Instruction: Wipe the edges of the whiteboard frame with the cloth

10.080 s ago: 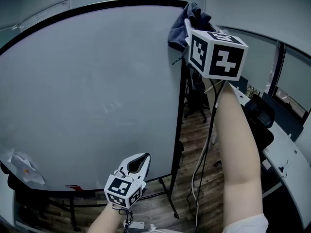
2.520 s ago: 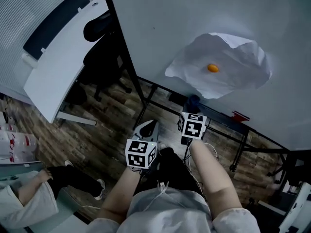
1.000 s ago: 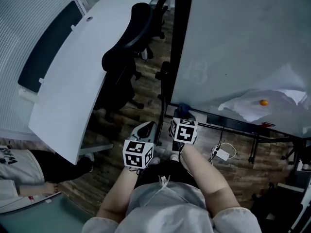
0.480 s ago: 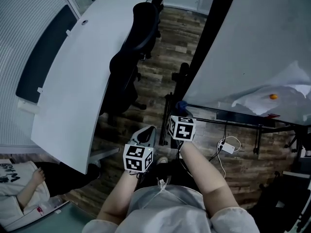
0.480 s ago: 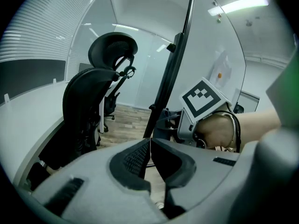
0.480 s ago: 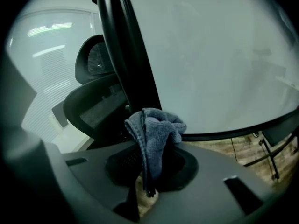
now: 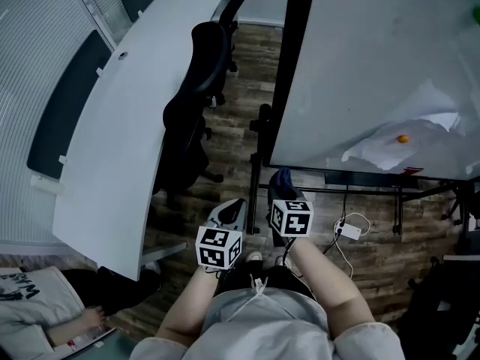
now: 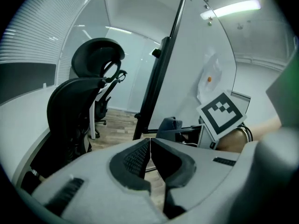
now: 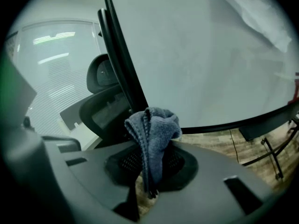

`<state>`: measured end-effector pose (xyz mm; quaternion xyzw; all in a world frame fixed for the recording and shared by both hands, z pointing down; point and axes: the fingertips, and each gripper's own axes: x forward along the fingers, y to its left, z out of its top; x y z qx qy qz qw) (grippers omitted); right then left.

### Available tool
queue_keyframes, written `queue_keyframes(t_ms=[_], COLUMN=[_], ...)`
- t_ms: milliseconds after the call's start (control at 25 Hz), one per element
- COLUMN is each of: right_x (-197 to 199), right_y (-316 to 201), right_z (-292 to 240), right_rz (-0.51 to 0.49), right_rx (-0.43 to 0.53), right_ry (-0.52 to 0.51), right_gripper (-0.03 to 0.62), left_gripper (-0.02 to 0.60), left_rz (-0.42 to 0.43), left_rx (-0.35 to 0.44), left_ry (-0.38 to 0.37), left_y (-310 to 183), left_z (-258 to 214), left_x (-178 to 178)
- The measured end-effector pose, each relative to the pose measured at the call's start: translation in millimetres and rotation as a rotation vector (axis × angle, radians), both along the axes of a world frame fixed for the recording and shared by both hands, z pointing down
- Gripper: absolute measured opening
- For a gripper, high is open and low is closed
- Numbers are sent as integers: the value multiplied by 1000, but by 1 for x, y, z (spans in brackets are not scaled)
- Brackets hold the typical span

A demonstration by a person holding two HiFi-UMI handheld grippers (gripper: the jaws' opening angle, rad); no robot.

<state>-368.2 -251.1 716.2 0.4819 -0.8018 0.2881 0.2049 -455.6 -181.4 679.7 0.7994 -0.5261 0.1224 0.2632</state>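
right hand-held gripper (image 9: 150,166): clenched on the cloth (image 9: 152,130)
left hand-held gripper (image 8: 150,149): jaws pressed together, empty
cloth: near the whiteboard frame (image 7: 291,66) corner, seemingly not touching it

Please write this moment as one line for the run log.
right gripper: shut on cloth | left gripper: shut, empty | cloth: near whiteboard frame lower corner, contact unclear

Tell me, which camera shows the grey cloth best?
The right gripper view: the cloth fills the middle, clamped between the right hand-held gripper's jaws. The head view shows only a small dark bunch by the whiteboard's corner; the left gripper view shows a small lump.
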Motion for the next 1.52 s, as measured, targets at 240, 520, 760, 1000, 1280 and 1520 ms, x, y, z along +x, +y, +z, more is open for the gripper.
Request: queue_keyframes(t_ms=[240,520,760,1000,1280,1520], right_x=[38,98,132,150,162,163], right_y=[28,58,77,81,81,80], right_z=[-55,-125,-168,-183,-187,-186], right_rz=[-69,-136,-112,-94,-96,-106], right_rx=[148,388,517,533,536,500], right_ry=[14,87,53,2,-5,-32], right_gripper=[63,63,63,63,62,63], left_gripper=[20,20,20,20,20,20], left_rz=[34,72,67,61,60,61], left_rx=[96,238,317,348,340,332], left_ry=[1,-24,-19,-33,-47,-48], left_y=[-6,5,11,11,10,7], left_z=[-47,-109,-147,-161,-159,-158], left_x=[35,73,102,121,132,138])
